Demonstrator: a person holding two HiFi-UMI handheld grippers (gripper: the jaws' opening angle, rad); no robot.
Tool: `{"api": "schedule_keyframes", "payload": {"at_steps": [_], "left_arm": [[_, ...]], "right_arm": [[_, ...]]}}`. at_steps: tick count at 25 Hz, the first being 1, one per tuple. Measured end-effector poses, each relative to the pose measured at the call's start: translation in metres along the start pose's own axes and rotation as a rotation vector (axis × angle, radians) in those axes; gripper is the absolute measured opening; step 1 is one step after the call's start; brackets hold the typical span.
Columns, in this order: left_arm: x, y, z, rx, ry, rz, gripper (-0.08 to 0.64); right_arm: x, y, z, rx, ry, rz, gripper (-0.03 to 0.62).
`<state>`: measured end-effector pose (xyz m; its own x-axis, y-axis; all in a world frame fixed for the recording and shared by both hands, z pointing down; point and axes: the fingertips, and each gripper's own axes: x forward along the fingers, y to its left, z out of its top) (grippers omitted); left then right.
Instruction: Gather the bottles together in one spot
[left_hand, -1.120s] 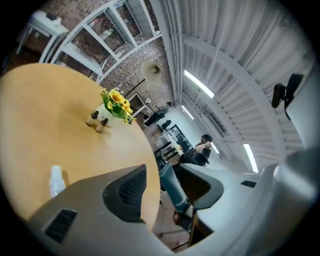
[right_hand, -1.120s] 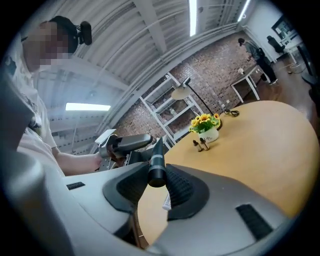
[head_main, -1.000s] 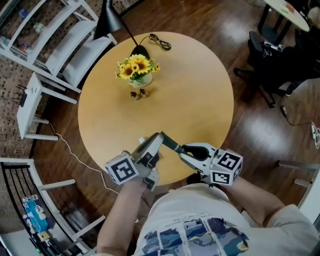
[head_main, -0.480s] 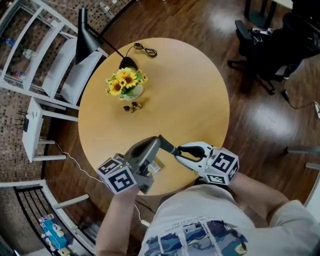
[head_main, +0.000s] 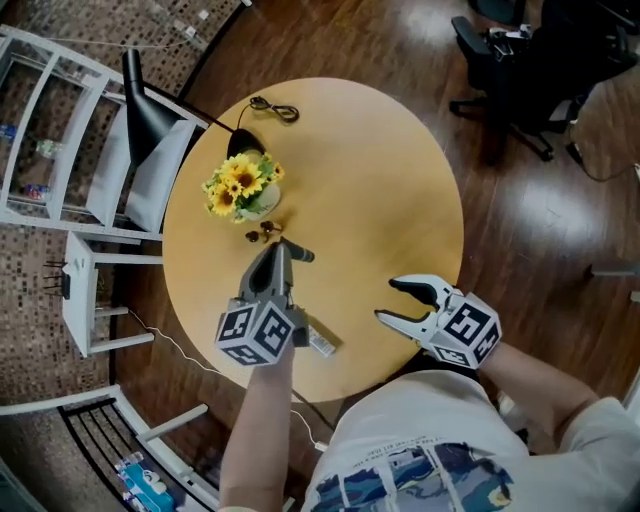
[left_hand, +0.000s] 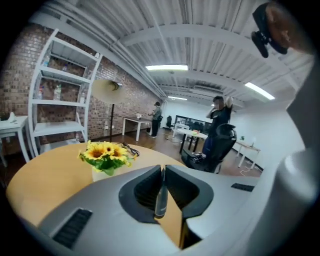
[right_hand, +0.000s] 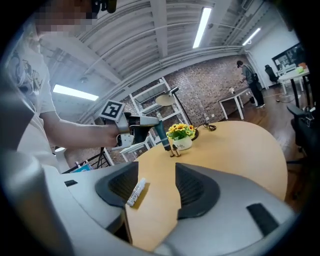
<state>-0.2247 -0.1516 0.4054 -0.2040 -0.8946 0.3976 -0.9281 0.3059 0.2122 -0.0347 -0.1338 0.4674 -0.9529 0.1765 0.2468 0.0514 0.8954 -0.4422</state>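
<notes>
1. Our left gripper (head_main: 281, 248) has its jaws pressed together on a thin dark teal bottle (right_hand: 160, 133). The bottle hangs upright from the tips above the table (head_main: 385, 195).
2. Our right gripper (head_main: 388, 300) is opening and holds nothing. A white tube (head_main: 321, 341) lies flat on the wood beyond its tips, clear of the pads.
3. A second ago both grippers met at the table's near edge, the right one closed. Since then the left has carried the bottle inward and the two have drawn well apart.
4. The held bottle is now near the two small brown bottles (head_main: 265, 235), which stand just beside the sunflower pot (head_main: 236, 189).
5. Behind the flowers sit a black lamp base (head_main: 243, 146) and a coiled cable (head_main: 271, 108), close to the far rim.
6. The table's right half is bare wood out to its edge.
7. White shelving (head_main: 60, 130) stands close on the left, and an office chair (head_main: 500, 50) stands apart at the upper right.
</notes>
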Motion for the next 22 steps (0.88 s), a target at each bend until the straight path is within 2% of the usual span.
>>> {"api": "schedule_keyframes", "payload": {"at_steps": [6,9,11,18,22], "left_arm": [[0.055,0.056,-0.011,0.017,-0.028,0.175,0.028],[0.082,0.077,-0.024,0.045,-0.028,0.247,0.028],[0.097,0.091,-0.035,0.033,-0.027,0.287,0.028],[0.122,0.123,-0.051,0.033,-0.058,0.343,0.028],[0.129,0.133,-0.057,0.023,-0.069,0.342,0.028]], "right_arm": [[-0.021,-0.022,-0.015,-0.017,0.032,-0.064,0.255],[-0.039,-0.030,-0.030,0.030,0.057,-0.106,0.255],[-0.049,-0.034,-0.041,0.058,0.074,-0.133,0.255],[-0.061,-0.046,-0.059,0.102,0.108,-0.187,0.255],[-0.061,-0.051,-0.061,0.132,0.121,-0.204,0.255]]}}
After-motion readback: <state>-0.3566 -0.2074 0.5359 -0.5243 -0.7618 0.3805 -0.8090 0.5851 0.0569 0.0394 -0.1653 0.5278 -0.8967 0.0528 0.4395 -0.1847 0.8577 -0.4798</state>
